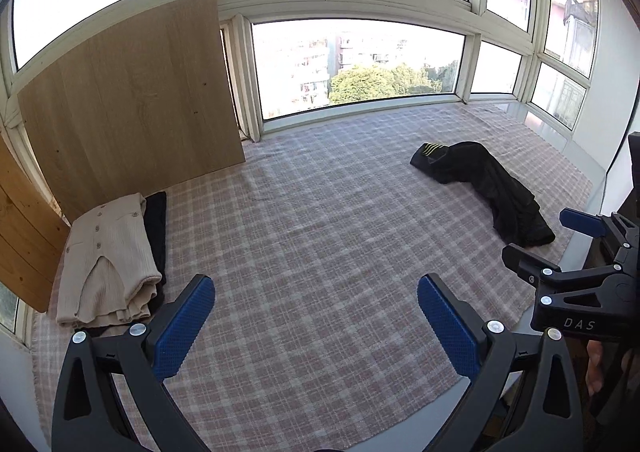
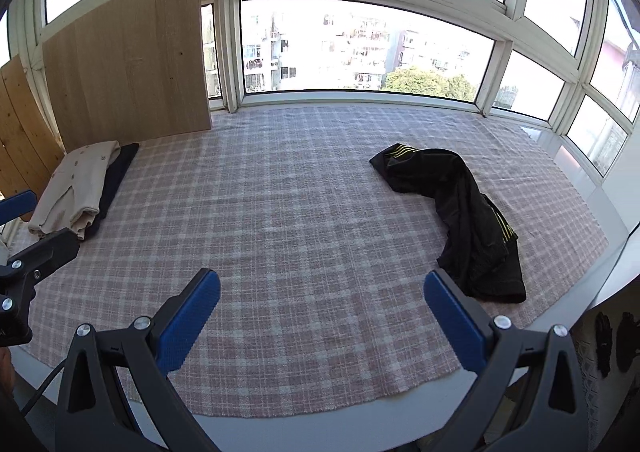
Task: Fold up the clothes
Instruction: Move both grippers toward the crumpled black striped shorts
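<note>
Looks like one piece is done & the next is waiting. The black pants are lying in a crumpled heap at the right of the frame on the checked cloth, not folded yet. The folded pile is sitting at the left, w/ a tan buttoned top over something dark, by the wood board.

Next move, I think: reaching for the pants, grabbing an edge & pulling them flat.

The left claw is hovering low at the bottom of its view, its two blue pads wide apart, holding nothing. The right claw is doing the same, wide apart & empty, pants just beyond its right pad. Both are pointing toward the windows.
</note>
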A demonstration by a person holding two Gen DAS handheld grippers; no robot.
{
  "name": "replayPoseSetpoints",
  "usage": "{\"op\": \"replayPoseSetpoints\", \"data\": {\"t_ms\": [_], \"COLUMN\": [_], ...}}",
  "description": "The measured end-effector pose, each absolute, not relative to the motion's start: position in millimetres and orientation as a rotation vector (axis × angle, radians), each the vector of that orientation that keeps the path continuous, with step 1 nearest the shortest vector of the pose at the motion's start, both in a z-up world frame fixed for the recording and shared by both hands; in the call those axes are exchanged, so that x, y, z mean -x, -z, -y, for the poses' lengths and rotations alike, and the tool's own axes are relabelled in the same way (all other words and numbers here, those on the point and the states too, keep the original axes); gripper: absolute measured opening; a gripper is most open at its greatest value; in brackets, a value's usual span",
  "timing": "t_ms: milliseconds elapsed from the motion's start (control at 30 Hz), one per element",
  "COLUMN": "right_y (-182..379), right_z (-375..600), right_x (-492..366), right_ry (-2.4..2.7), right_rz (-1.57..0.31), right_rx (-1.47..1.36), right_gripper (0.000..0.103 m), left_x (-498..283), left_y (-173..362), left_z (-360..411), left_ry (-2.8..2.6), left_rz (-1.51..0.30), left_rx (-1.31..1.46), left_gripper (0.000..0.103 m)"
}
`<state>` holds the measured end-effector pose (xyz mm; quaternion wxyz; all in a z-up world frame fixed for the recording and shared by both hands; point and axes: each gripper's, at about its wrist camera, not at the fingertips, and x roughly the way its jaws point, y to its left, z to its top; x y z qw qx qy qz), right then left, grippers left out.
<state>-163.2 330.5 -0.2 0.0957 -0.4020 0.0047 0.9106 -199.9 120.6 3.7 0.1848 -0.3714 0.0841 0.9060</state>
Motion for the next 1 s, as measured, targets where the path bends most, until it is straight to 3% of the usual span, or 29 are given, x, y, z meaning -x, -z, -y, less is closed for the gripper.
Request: {"op": "replayPoseSetpoints", "data": {"t_ms": [300, 633, 1000], "right_y": [8.3, 31.7, 73.7], "right_z": [-416.3, -555.7, -709.8], "right_x": [195.2, 231.3, 211.1], "right_ry": [-2.594, -2.567, -2.452], "right_rz": [-0.127, 0.065, -0.301], "right_rx": [1.191, 1.248, 1.283], "right_gripper": [0.103, 0.103, 0.103], "left_x": [262.5, 298.7, 313.5], "left_y": [-8.1, 8.9, 56.4], "left_z": [-169.1, -235.0, -370.3], "left_ry": [-2.508, -2.498, -2.317], "left_rz": [-0.294, -0.279, -0.390], "left_rx": [1.013, 1.135, 1.204], "left_gripper": [0.102, 0.102, 0.102]}}
